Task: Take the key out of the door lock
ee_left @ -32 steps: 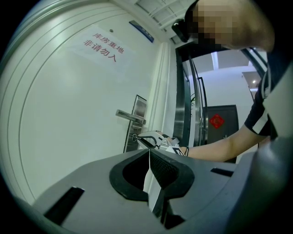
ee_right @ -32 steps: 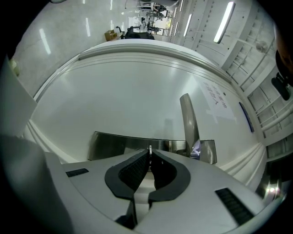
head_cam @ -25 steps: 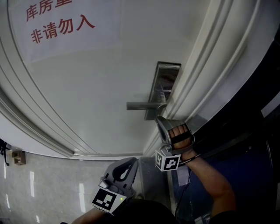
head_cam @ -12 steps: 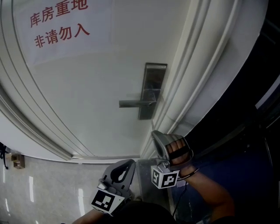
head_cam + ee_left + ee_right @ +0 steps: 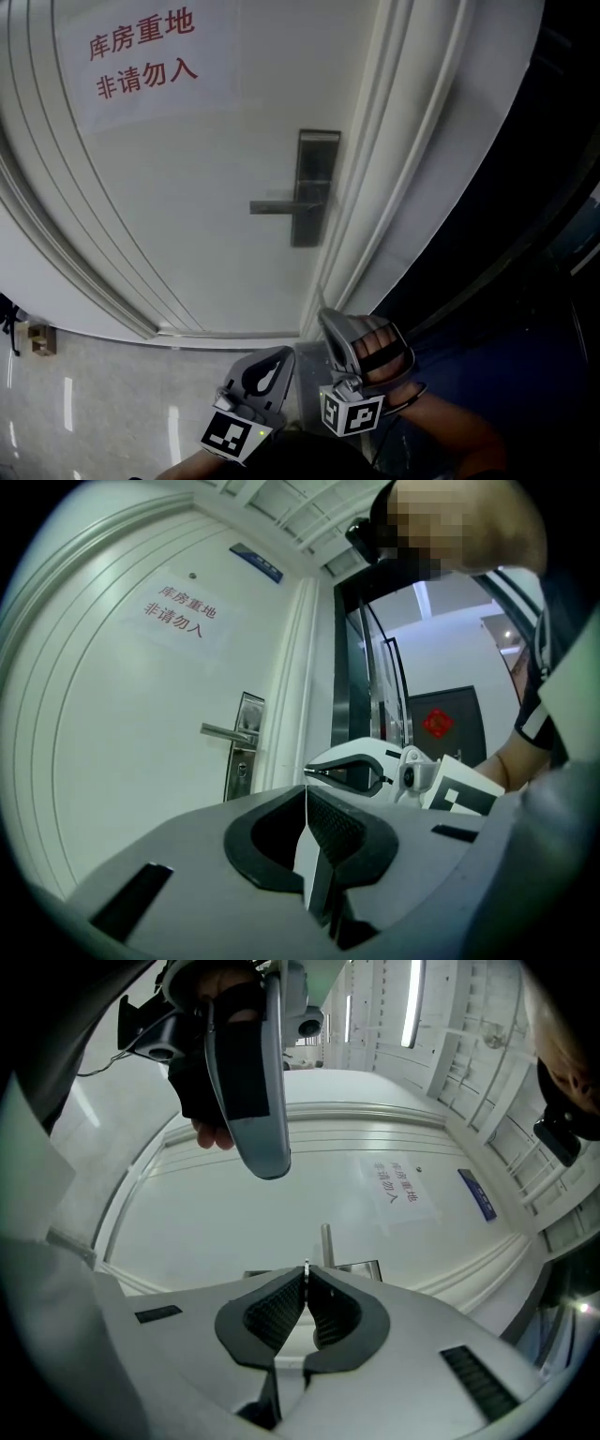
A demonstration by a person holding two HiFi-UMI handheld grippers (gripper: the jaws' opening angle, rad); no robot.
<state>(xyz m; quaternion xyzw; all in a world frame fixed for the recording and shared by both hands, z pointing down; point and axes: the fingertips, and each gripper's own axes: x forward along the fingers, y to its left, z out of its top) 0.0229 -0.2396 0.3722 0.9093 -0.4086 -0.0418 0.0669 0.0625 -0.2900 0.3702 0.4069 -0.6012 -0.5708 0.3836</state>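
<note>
The white door's steel lock plate (image 5: 314, 183) with its lever handle (image 5: 277, 206) is up the middle of the head view. My right gripper (image 5: 325, 317) hangs well below the plate, apart from it. In the right gripper view its jaws (image 5: 307, 1269) are shut on a thin metal sliver, the key (image 5: 307, 1263), with the handle (image 5: 326, 1241) and plate (image 5: 361, 1267) beyond. My left gripper (image 5: 280, 352) sits lower left, shut with nothing in it (image 5: 306, 787). The left gripper view shows the plate (image 5: 246, 747) and the right gripper (image 5: 311, 772).
A paper sign with red characters (image 5: 141, 56) hangs on the door, upper left. The white door frame (image 5: 394, 169) runs beside the plate, with a dark opening to its right. Glossy floor tiles (image 5: 84, 394) and a small box (image 5: 37, 337) lie at lower left.
My right gripper was up at the lock plate's lower part a second ago; it has drawn back and down, away from the door, jaws still shut. The left gripper barely moved.
</note>
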